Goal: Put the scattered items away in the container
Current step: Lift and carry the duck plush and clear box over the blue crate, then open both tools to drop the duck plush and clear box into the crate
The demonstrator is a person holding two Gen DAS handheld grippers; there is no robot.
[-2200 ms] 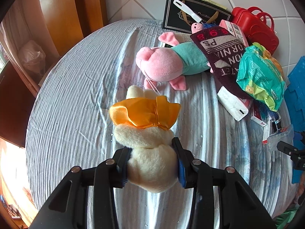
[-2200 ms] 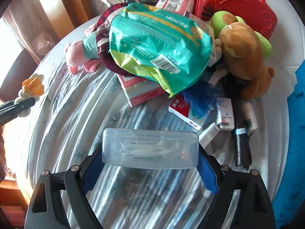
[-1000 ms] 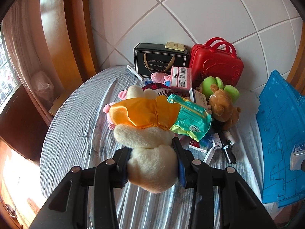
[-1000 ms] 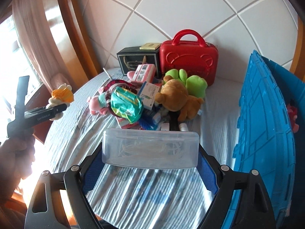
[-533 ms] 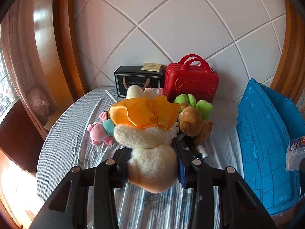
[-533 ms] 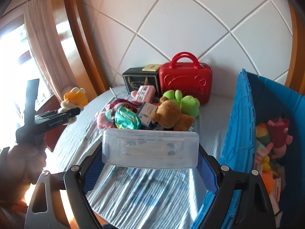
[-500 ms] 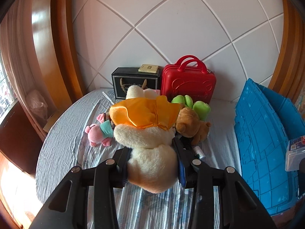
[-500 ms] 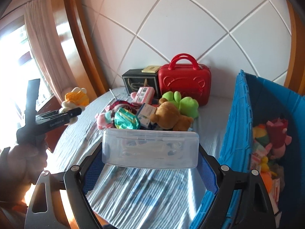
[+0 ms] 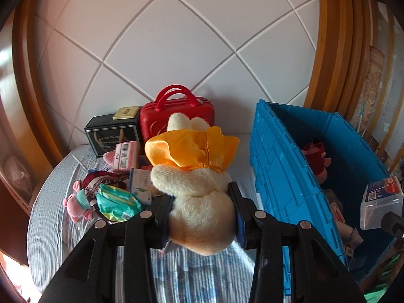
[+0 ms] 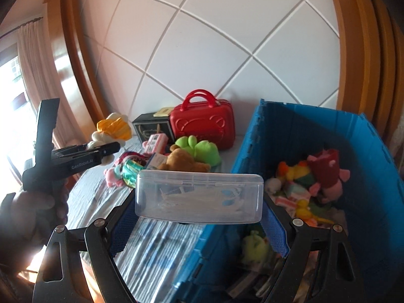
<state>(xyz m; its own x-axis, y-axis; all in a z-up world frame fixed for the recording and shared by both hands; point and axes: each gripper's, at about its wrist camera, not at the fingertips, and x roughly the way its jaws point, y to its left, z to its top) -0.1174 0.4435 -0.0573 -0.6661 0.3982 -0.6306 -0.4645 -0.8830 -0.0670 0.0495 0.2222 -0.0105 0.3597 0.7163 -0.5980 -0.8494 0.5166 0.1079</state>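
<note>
My left gripper [image 9: 202, 209] is shut on a cream plush toy [image 9: 199, 197] with an orange satin bonnet, held in the air over the striped table. From the right wrist view that same plush toy [image 10: 112, 130] shows at the left, in the left gripper [image 10: 111, 149]. My right gripper [image 10: 199, 217] is shut on a clear plastic box [image 10: 199, 197], held above the near wall of the blue crate [image 10: 353, 156]. The clear box [image 9: 378, 202] also shows at the right in the left wrist view, over the blue crate [image 9: 282, 176]. Several soft toys lie inside the crate.
A pile lies on the table [image 9: 50, 202]: a pink pig plush [image 9: 75, 202], a green packet [image 9: 117, 202], small cartons, a brown bear [image 10: 181, 162] and a green plush [image 10: 202, 150]. A red case [image 9: 176, 118] and a black box [image 9: 111, 131] stand by the tiled wall. A person's hand [image 10: 35, 207] holds the left tool.
Both grippers have risen and swung right, away from the pile. The crate's inside has come into view under the right gripper. Both grips are unchanged.
</note>
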